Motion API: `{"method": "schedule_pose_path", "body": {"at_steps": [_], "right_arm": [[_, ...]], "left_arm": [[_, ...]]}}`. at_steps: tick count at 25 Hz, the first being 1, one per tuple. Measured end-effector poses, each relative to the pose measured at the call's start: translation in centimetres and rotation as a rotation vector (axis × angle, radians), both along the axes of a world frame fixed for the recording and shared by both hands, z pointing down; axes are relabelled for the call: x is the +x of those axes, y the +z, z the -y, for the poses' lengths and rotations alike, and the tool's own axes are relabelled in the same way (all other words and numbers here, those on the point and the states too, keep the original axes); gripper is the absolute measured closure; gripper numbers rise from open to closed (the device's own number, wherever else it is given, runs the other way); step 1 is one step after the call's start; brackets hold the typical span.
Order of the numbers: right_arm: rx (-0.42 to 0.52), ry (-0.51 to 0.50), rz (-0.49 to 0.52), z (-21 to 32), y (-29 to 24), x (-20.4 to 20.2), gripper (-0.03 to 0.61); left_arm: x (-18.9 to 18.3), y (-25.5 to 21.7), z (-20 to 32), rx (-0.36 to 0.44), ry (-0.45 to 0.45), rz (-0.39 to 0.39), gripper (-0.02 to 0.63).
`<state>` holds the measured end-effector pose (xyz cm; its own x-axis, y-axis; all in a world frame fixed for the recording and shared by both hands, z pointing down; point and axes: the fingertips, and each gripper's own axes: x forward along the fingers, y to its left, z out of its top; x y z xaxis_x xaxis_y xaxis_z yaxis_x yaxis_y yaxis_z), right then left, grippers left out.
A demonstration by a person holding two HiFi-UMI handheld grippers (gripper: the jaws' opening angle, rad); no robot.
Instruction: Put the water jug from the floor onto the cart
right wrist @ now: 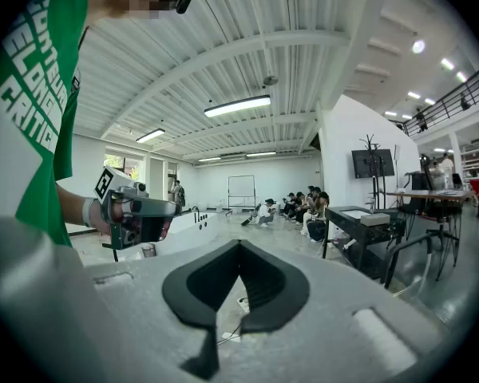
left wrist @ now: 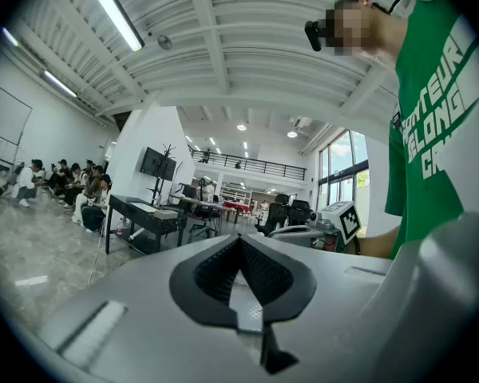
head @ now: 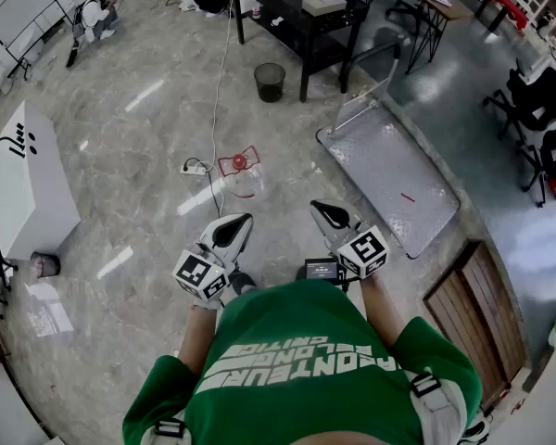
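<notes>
- Head view: water jug [head: 242,176] stands on floor [head: 139,128] ahead of both grippers; cart [head: 394,179] lies near, rightward.
- Left gripper [head: 232,231], right gripper [head: 330,214]: jaws pressed together, empty.
- Recommended: spread jaws before reaching jug's red top.

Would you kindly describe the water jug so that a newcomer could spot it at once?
Start at the flat metal cart on the stone floor and look left of it in the head view. There the water jug sits next to a white power strip. It is clear with a red top, unlike the black waste bin farther off.
</notes>
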<state>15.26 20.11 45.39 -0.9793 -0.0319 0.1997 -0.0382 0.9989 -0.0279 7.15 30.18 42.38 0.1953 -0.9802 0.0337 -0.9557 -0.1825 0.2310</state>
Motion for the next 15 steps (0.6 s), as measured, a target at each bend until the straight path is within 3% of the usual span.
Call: {"method": "schedule_pose_path", "body": {"at_steps": [15], "right_arm": [[0.017,0.003,0.009,3.7,-0.1,3.0,0.586]], "left_arm": [[3.5,-0.2,4.1,0.005,-0.01,-0.01,0.598]]}}
